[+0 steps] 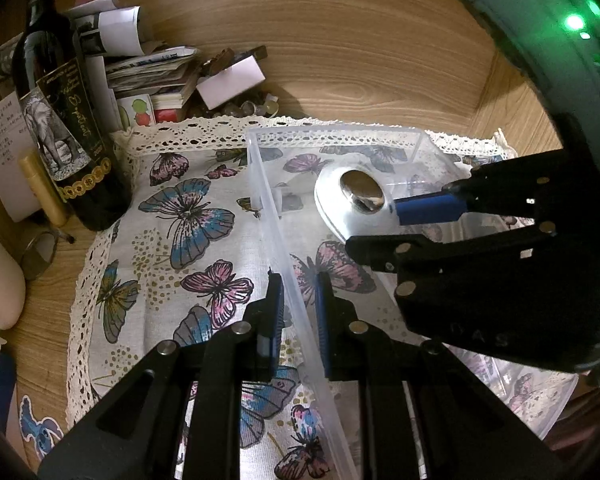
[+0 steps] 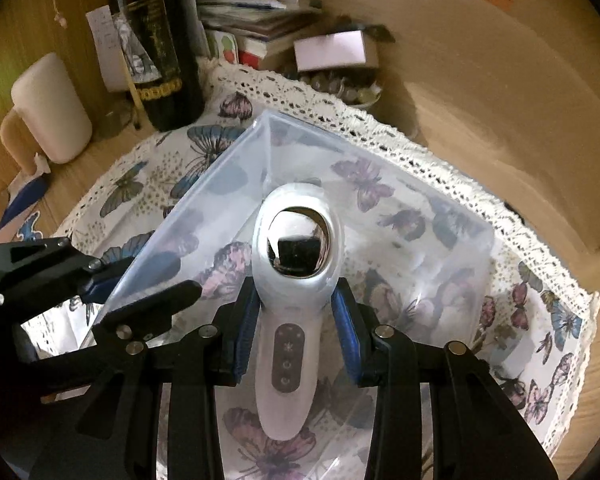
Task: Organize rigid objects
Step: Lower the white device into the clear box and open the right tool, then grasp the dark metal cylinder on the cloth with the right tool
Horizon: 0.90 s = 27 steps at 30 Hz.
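Note:
A clear plastic bin (image 1: pixel 332 136) (image 2: pixel 440 216) stands on a butterfly-print cloth (image 1: pixel 188 216) (image 2: pixel 540 312). My left gripper (image 1: pixel 298 308) straddles the bin's near side wall, one finger on each side, closed on it. My right gripper (image 2: pixel 296 320) (image 1: pixel 420 220) is shut on a white handheld device with a shiny metal head (image 2: pixel 296 280) (image 1: pixel 356 200), its handle between the blue pads, held inside the bin with the head toward the far corner.
A dark wine bottle (image 1: pixel 64 128) (image 2: pixel 160 52) stands at the cloth's back left. A stack of papers and books (image 1: pixel 156 76), a white box (image 1: pixel 232 76) (image 2: pixel 332 50) and a cream jar (image 2: pixel 48 108) line the wooden shelf behind.

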Each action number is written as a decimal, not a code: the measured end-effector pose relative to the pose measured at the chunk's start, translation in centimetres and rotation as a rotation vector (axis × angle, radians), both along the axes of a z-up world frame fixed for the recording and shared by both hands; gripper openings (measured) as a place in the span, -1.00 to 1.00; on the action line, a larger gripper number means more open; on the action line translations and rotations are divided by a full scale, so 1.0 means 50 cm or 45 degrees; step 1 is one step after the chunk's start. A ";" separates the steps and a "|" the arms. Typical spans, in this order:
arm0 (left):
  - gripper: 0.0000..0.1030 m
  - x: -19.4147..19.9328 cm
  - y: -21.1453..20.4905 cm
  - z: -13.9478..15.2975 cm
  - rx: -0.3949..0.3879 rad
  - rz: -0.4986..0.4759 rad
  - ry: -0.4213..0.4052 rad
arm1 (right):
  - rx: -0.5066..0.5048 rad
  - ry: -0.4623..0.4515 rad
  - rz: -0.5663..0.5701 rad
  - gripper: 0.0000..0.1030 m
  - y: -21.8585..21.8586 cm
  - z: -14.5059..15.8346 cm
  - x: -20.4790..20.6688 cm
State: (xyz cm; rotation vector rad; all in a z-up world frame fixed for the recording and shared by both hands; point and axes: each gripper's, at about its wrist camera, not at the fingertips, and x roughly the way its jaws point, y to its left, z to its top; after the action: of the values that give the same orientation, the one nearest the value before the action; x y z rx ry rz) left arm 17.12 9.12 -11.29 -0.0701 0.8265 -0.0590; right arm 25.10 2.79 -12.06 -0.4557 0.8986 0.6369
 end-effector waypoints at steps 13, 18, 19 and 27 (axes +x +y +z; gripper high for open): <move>-0.70 0.001 -0.002 -0.001 0.006 -0.003 -0.001 | 0.034 -0.039 -0.038 -0.04 -0.025 0.016 -0.005; -0.70 0.003 0.001 -0.002 0.008 -0.007 0.002 | 0.088 -0.105 -0.068 -0.03 -0.054 0.052 -0.013; -0.70 0.003 0.001 -0.002 0.010 -0.007 0.002 | 0.098 -0.117 -0.077 -0.03 -0.061 0.060 -0.016; -0.70 0.002 0.001 -0.001 0.017 -0.012 0.012 | 0.180 -0.304 -0.195 0.01 -0.155 0.137 -0.049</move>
State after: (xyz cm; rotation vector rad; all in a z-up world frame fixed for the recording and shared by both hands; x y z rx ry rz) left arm 17.24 9.19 -11.33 -0.0543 0.8364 -0.0622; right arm 22.67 -4.96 -5.22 -0.3244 0.6502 0.4902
